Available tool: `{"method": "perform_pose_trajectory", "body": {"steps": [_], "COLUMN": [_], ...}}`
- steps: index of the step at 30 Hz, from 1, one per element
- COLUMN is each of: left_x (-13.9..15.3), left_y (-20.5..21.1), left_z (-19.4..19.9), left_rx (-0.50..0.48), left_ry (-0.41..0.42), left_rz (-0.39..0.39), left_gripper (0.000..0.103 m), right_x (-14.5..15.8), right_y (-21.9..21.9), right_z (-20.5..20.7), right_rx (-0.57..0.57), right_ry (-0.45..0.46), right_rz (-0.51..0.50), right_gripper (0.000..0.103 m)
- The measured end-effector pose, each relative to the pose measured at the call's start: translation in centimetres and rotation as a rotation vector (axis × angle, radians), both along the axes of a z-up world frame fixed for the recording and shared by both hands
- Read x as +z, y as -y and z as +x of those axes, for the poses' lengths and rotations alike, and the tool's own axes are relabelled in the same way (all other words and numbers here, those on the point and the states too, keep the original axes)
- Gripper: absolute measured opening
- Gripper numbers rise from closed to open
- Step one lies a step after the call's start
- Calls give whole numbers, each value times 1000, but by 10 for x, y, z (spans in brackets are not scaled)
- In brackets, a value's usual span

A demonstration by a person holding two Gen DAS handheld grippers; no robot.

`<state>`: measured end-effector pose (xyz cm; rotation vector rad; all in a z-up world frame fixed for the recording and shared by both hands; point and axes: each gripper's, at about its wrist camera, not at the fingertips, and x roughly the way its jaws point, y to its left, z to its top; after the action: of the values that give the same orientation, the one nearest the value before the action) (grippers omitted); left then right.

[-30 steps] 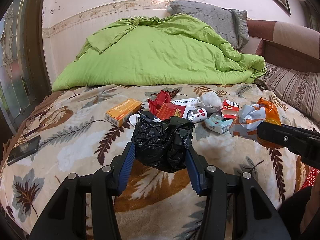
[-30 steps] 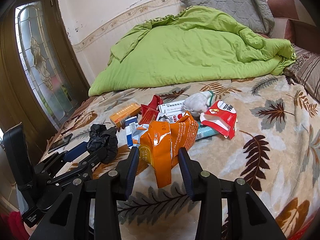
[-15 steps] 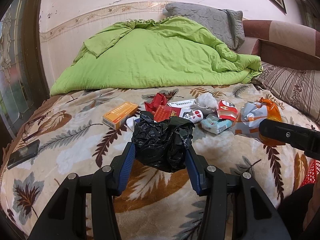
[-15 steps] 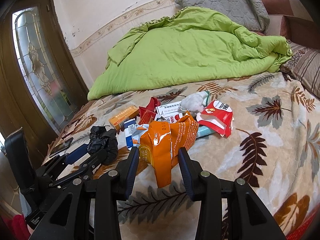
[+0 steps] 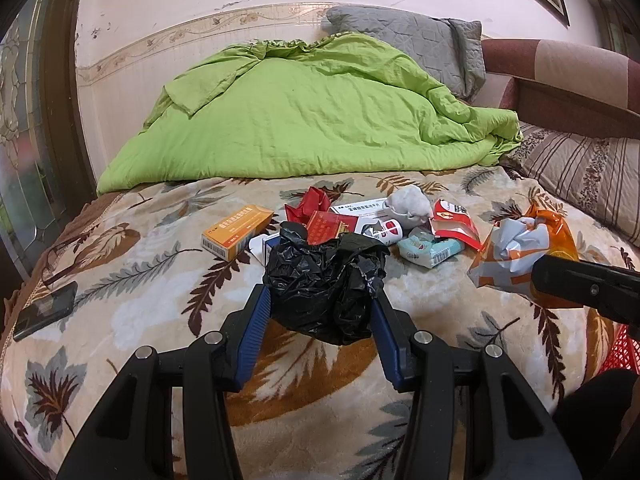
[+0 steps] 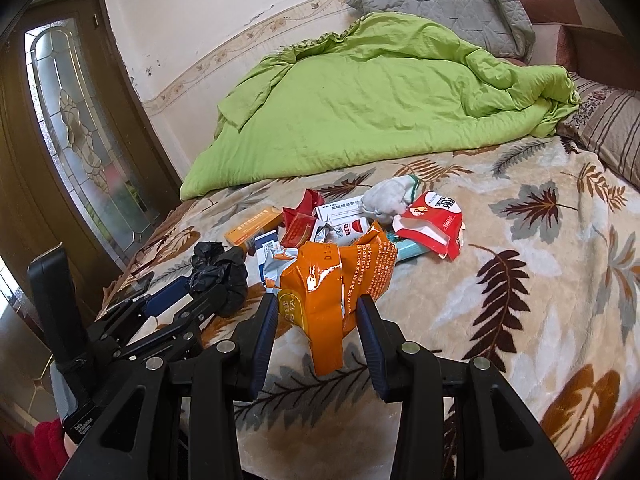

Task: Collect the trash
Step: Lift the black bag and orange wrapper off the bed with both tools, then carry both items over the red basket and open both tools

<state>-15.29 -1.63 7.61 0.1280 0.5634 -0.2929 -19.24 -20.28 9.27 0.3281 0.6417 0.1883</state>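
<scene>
My left gripper (image 5: 320, 312) is shut on a crumpled black plastic bag (image 5: 326, 280), held above the leaf-patterned bed cover. My right gripper (image 6: 318, 316) is shut on an orange snack wrapper (image 6: 332, 280), which hangs down between its blue pads. The same wrapper (image 5: 520, 252) shows at the right of the left wrist view, and the left gripper (image 6: 200, 300) with the black bag (image 6: 220, 276) at the left of the right wrist view. Behind both lies a trash pile: an orange box (image 5: 236, 230), red wrappers (image 5: 454, 222), a white tissue ball (image 5: 408, 202) and a light blue pack (image 5: 430, 250).
A green duvet (image 5: 312, 120) and grey pillow (image 5: 408, 44) fill the back of the bed. A dark phone (image 5: 44, 310) lies near the left edge. A red basket (image 5: 618, 350) peeks in at lower right. A glazed wooden door (image 6: 76, 136) stands left.
Both grippers keep their holds and stay nearly in place; the views shift only slightly.
</scene>
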Motion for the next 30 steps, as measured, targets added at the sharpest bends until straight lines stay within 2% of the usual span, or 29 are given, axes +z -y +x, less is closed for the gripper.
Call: {"method": "perform_pose_trajectory", "body": {"steps": [7,15,21,30], "left_x": [0,7,25,56], "left_y": [2,24,55,149], "left_z": [0,-24,-56,-112], "left_rx": [-13,-172,-338,-679], "left_ry": [-4,-11,-50,-111], "left_rz": [-8,-43,-95,-115], "left_gripper": [49,49,49,49], "right_x": [-2,0,15,22], "right_y": [0,18,59,166], "right_z": [2,-13,-70,-186], "right_rx": [0,-32,-116,-421], "right_ry": [-8,-20,-21,-83], "right_rz": [6,81,45,17], "right_gripper": [44,44,44,44]}}
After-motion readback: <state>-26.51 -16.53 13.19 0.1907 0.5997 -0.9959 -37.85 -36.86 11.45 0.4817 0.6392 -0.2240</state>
